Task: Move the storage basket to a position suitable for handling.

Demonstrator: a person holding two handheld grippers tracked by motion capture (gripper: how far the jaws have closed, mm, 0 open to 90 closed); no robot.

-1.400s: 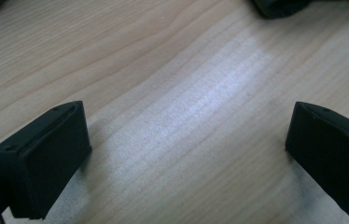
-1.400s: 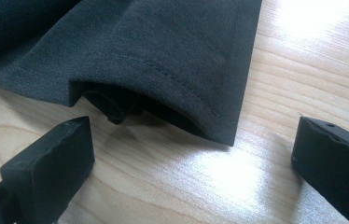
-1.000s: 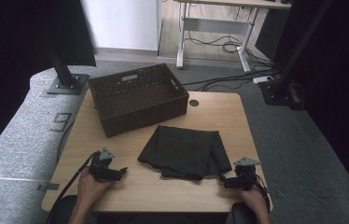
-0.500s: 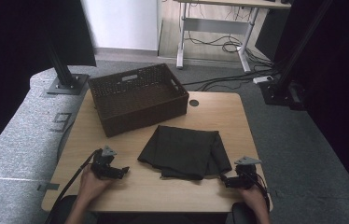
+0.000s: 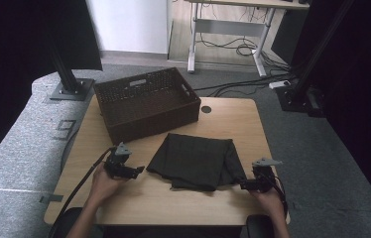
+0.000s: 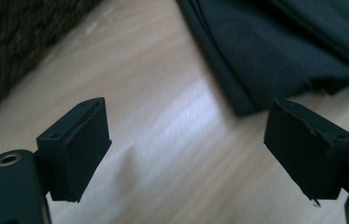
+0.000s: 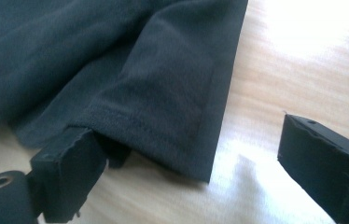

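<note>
Both grippers' jaws closing slightly, wide apart beside cloth (image 5: 196,161), gripping nothing.

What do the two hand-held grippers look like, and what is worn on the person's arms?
Both hand-held grippers, left and right, are black, each with two blocky black jaws whose pads look worn and frayed at the edges. Each carries a grey three-cornered plate on top. A black cable trails from the left one. The forearms show no sleeves.
</note>
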